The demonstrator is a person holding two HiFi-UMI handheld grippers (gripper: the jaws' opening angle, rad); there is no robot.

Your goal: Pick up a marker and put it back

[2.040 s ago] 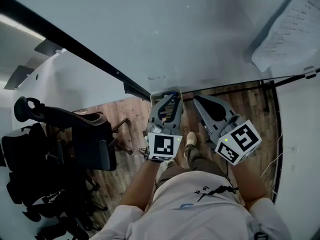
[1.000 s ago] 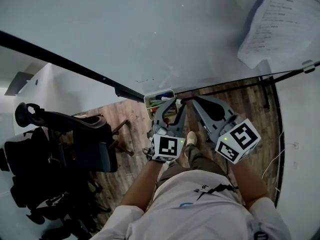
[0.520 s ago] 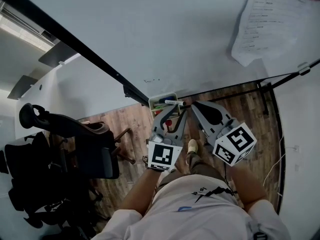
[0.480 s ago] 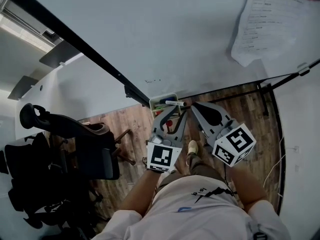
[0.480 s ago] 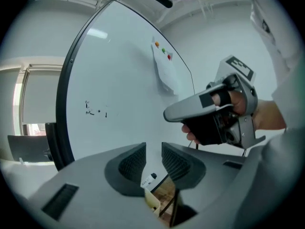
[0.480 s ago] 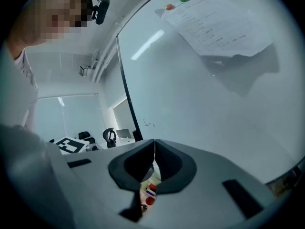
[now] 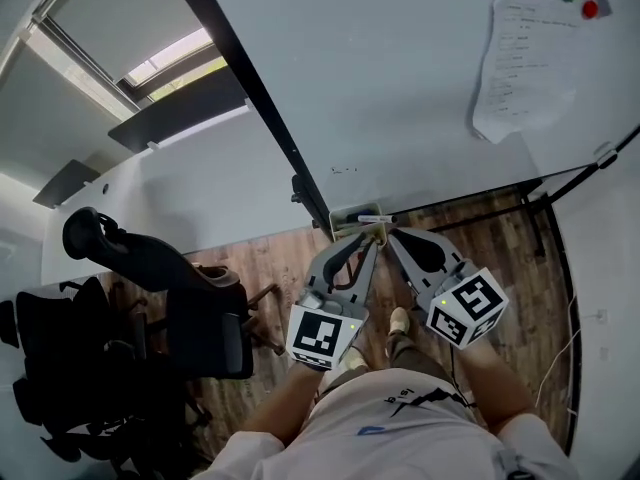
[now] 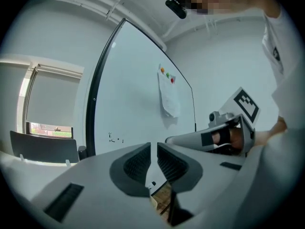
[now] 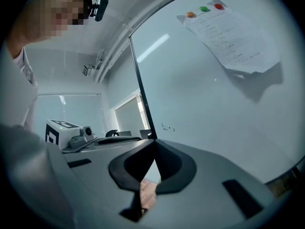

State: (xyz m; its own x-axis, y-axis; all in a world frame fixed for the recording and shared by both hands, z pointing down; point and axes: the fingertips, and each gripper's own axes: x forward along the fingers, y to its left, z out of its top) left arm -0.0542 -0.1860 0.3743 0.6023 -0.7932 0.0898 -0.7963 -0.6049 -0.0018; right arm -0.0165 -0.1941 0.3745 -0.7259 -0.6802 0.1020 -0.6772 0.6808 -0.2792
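Narrowed from the wide spread of a moment ago, the left claw (image 7: 370, 238) has just been closing and now shows only a thin slit between its pads, with bare whiteboard (image 7: 400, 88) seen through the slit and nothing held. Beside it, the right claw (image 7: 393, 236) is closed, its pads meeting at the tips with nothing in them, and both claws are aimed at the whiteboard's lower edge. The marker (image 7: 375, 218), white with dark ends, lies crosswise along that lower edge of the whiteboard, just past the two claws' tips, in neither grip.
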